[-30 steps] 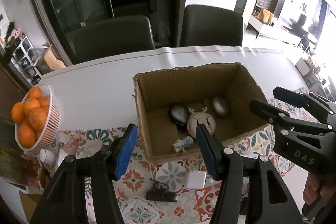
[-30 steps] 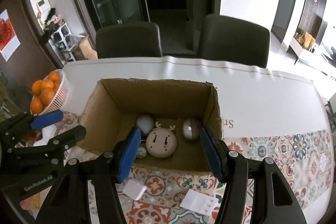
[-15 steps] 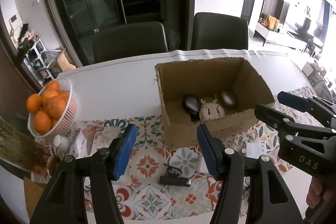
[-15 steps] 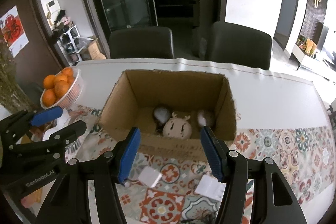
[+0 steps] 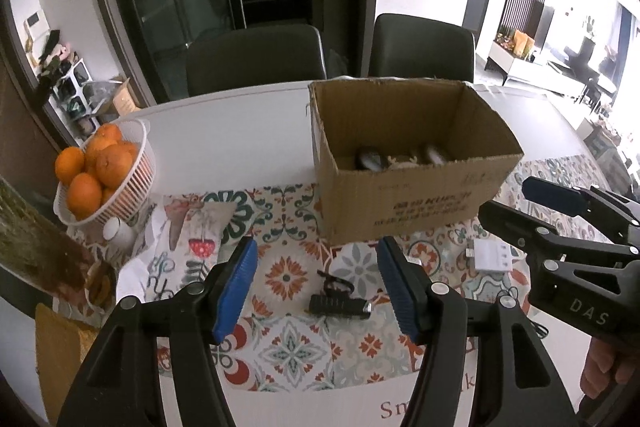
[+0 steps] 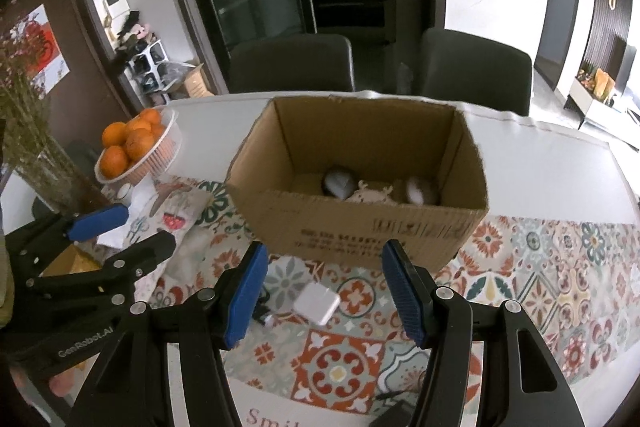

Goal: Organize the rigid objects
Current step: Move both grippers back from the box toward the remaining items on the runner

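Observation:
An open cardboard box (image 5: pixel 412 203) (image 6: pixel 360 227) stands on the patterned table mat and holds two grey computer mice (image 6: pixel 340 183) and a round beige deer-face item (image 6: pixel 374 194). My left gripper (image 5: pixel 316 287) is open and empty above a black clip-like device (image 5: pixel 338 305) on the mat. My right gripper (image 6: pixel 324 287) is open and empty above a white charger block (image 6: pixel 317 303). A white plug strip (image 5: pixel 490 255) lies to the right of the black device. Each gripper shows in the other's view, the right one (image 5: pixel 532 203) and the left one (image 6: pixel 120 231).
A white basket of oranges (image 5: pixel 124 183) (image 6: pixel 160 151) stands at the left on the white table. A printed cloth (image 5: pixel 188 247) and a small white cup (image 5: pixel 116 231) lie beside it. Two dark chairs (image 5: pixel 256 59) stand behind the table. Dried flowers (image 6: pixel 28 131) stand at the far left.
Both grippers have pulled back and down from over the box toward the near edge of the table. The box now sits farther away and the loose items on the mat lie under the fingers.

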A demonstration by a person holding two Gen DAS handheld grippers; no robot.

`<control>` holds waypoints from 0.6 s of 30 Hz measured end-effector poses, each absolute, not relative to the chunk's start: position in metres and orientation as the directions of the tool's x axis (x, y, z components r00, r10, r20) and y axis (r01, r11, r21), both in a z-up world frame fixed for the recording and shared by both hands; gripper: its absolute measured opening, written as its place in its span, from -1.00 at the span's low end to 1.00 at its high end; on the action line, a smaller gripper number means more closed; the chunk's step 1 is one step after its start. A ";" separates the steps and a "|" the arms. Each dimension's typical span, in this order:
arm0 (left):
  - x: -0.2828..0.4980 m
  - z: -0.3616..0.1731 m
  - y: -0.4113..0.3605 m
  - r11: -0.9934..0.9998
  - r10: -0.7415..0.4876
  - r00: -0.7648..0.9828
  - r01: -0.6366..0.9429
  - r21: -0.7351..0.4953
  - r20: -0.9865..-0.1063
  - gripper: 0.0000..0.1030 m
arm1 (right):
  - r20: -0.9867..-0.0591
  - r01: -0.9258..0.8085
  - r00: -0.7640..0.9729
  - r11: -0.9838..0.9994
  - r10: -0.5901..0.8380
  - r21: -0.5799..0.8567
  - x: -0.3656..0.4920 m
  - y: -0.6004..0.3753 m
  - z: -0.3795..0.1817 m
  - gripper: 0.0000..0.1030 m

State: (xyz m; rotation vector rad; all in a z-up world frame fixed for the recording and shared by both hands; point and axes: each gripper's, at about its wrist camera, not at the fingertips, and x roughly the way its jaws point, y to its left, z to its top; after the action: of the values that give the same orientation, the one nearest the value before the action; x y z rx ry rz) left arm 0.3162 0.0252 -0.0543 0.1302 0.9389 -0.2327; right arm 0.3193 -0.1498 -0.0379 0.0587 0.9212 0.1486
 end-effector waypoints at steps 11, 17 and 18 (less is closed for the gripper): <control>0.298 -0.082 0.030 0.966 -0.129 0.534 0.257 0.015 -0.835 0.23 | -0.817 -0.131 0.547 0.983 0.181 0.129 0.306 -0.144 -0.069 0.18; 0.295 -0.101 0.030 0.967 -0.141 0.495 0.255 -0.012 -0.858 0.23 | -0.830 -0.145 0.526 0.981 0.184 0.126 0.304 -0.141 -0.085 0.18; 0.295 -0.104 0.030 0.966 -0.142 0.488 0.256 -0.013 -0.861 0.23 | -0.833 -0.146 0.522 0.981 0.185 0.126 0.304 -0.141 -0.088 0.19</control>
State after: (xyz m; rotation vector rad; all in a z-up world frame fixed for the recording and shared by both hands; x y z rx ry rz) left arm 0.2947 0.0301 -0.1038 0.1224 1.0335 -0.2426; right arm 0.3038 -0.1413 -0.0876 0.0424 1.0024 0.1982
